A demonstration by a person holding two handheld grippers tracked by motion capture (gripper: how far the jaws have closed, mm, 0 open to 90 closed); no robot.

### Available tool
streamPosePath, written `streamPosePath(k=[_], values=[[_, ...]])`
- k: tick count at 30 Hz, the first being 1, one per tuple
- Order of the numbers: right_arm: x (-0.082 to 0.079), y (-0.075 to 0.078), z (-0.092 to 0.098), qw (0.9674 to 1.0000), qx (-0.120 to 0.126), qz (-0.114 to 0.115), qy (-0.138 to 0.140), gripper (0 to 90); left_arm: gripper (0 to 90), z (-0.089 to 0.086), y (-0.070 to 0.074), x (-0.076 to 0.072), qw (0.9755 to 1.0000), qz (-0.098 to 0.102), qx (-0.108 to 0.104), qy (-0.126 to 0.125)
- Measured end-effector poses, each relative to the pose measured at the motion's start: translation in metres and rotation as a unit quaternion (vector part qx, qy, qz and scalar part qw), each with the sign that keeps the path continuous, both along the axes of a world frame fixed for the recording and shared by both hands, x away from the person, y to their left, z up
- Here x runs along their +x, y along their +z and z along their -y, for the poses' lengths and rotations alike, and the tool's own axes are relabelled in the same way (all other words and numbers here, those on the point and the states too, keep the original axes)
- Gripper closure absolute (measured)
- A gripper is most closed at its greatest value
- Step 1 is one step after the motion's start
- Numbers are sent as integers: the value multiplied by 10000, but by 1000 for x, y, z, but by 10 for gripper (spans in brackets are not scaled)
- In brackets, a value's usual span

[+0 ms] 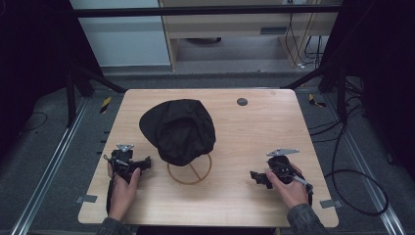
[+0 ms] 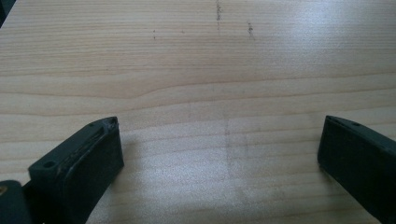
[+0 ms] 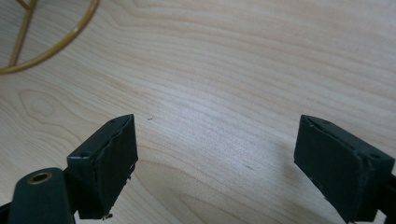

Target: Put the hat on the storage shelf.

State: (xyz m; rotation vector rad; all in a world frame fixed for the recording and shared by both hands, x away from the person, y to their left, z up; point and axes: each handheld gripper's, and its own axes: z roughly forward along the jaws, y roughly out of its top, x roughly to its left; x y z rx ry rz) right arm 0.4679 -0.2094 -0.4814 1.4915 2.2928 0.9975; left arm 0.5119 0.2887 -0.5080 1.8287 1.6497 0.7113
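Cap (image 1: 178,129) btwn both tools, untouched

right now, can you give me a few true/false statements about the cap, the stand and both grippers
1. The black cap sits on top of the gold wire stand. True.
2. The left gripper is clamped on the cap's brim. False: its jaws are open over bare table, apart from the cap.
3. The right gripper is open with nothing between its jaws. True.
4. The stand lies tipped over on the table's right edge. False: it stands upright near the middle, between the two grippers.
5. A small dark round disc lies on the table beyond the cap. True.
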Motion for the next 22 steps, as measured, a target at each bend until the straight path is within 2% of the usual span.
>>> streamPosePath(k=[4, 8, 12, 13, 15, 22], values=[[0, -12, -4, 9999, -104, -44, -32, 136, 0, -2, 0, 2, 10000, -7, 19, -9], [-1, -18, -9, 9994, -263, 227, -58, 133, 0, -4, 0, 5, 10000, 1, 0, 72], [-2, -23, -14, 9967, -649, 496, 19, 85, 0, -4, 0, 5, 10000, 2, 0, 74], [-3, -25, -16, 9960, -656, 606, 20, 67, 0, -4, 0, 5, 10000, 3, -1, 75], [-6, -30, -15, 9953, -512, 820, -51, 54, 0, -4, 0, 5, 10000, 3, -2, 77], [-7, -31, -14, 9951, -529, 832, -69, 52, 0, -4, 0, 5, 10000, -14, 10, 78]])
